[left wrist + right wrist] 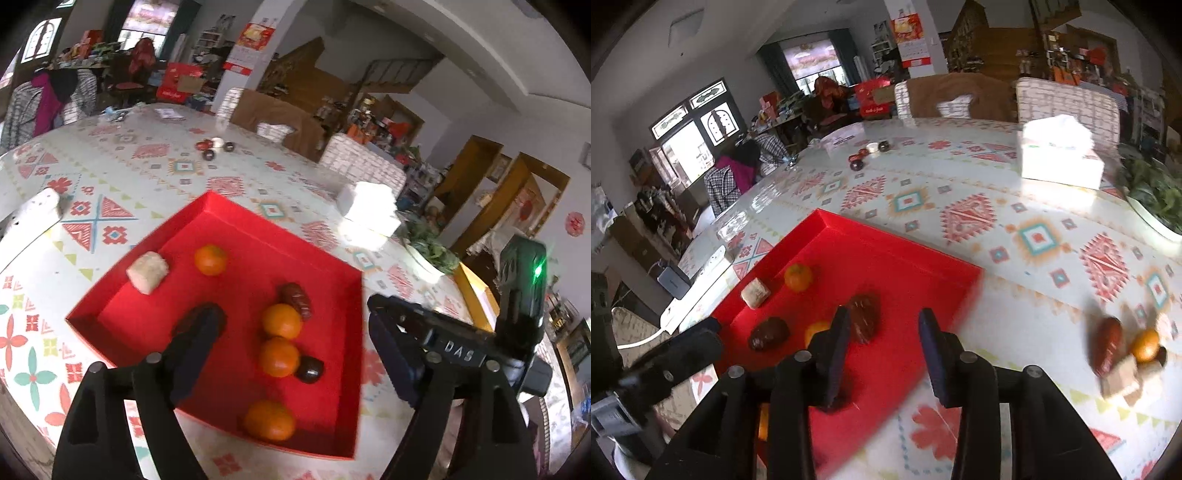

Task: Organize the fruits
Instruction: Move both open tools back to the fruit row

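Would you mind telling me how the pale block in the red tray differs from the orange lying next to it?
The pale block is off-white and boxy with flat faces, while the orange is bright orange and round. The pale block sits right against the red tray's wall; the orange lies a little further in, on open floor. The pale block looks somewhat bulkier than the orange. Both rest loose in the tray's far corner, untouched by either set of jaws.

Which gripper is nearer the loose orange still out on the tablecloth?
Right. The right gripper is over the tray's edge, the orange off to its right; the left gripper is farther, over the tray.
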{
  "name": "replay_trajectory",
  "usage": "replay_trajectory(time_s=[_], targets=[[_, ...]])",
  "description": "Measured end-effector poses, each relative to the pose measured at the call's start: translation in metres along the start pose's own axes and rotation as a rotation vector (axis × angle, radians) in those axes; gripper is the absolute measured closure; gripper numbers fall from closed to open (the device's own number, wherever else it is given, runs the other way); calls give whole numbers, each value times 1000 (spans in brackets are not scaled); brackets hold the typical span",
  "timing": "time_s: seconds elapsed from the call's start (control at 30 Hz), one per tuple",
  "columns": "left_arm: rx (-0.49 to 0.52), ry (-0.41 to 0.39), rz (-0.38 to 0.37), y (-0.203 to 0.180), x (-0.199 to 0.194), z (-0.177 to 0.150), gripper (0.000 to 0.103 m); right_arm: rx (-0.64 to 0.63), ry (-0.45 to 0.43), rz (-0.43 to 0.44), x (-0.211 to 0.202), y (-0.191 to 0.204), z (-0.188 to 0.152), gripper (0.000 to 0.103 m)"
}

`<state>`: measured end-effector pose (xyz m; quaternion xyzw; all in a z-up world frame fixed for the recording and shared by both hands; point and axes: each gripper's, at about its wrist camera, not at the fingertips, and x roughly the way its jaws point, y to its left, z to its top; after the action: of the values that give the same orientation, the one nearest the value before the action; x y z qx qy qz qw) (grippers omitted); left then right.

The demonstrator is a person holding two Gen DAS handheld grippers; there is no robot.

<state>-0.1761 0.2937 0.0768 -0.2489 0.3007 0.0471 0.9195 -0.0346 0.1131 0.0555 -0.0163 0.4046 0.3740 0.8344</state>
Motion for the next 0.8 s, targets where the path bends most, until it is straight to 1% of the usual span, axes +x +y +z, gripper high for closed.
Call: replay_trajectory(time_s=[0.07,0.13,0.23,0.37,0.47,0.57,0.63,0.73,0.8], targets=[[21,2,-4,-10,-1,-2,20,17,-7,-4,-10,-10,-8,62],[47,20,-12,-21,0,-5,20,41,-17,-16,-23,-23,-18,62],[70,37,-17,-38,0,-11,20,79,-38,-42,-47,-48,-32,62],[96,58,-48,-58,4,-17,20,133,-62,-103,-81,-88,-50,61],[111,79,-72,-72,10,-22,20,164,-69,-169,-104,-120,-63,61],[128,104,-82,-84,18,-28,20,205,-65,-228,-117,-150,-72,61],[136,123,-86,-90,23,-32,20,239,-64,-250,-124,-168,-77,61],[155,151,-92,-100,31,-38,20,286,-63,-253,-125,-185,-79,61],[170,162,-96,-107,34,-43,20,305,-60,-240,-120,-191,-79,61]])
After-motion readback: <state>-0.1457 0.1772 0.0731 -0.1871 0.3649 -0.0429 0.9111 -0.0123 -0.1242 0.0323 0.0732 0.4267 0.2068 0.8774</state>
